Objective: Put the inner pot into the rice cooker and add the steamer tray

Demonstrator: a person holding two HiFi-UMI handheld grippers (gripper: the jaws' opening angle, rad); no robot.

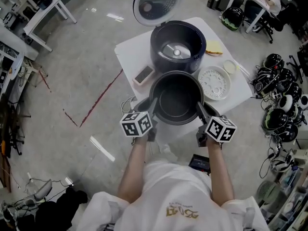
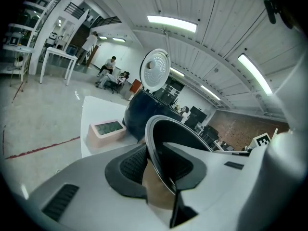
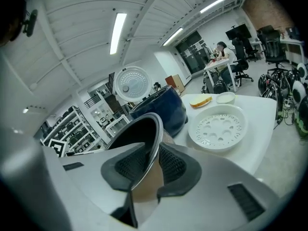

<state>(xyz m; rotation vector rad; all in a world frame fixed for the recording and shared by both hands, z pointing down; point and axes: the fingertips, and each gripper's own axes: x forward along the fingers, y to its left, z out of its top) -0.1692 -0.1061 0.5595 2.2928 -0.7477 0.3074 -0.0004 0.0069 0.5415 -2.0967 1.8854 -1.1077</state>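
The dark inner pot (image 1: 176,100) hangs just above the near part of the white table (image 1: 129,52), in front of the rice cooker (image 1: 177,44). My left gripper (image 1: 152,113) is shut on the pot's left rim (image 2: 155,150), with its pads on either side of the wall. On the opposite rim (image 3: 150,148) my right gripper (image 1: 200,113) is shut the same way. The cooker stands with its lid (image 1: 157,3) up and its well empty. A white steamer tray (image 1: 214,83) lies flat to the right of the pot, also seen in the right gripper view as the steamer tray (image 3: 218,127).
A small pink-framed scale (image 1: 143,74) sits at the table's left edge, left of the cooker. A piece of yellow food (image 1: 214,47) and a small white dish (image 1: 230,67) lie behind the tray. Helmets and cables (image 1: 284,100) crowd the floor at right.
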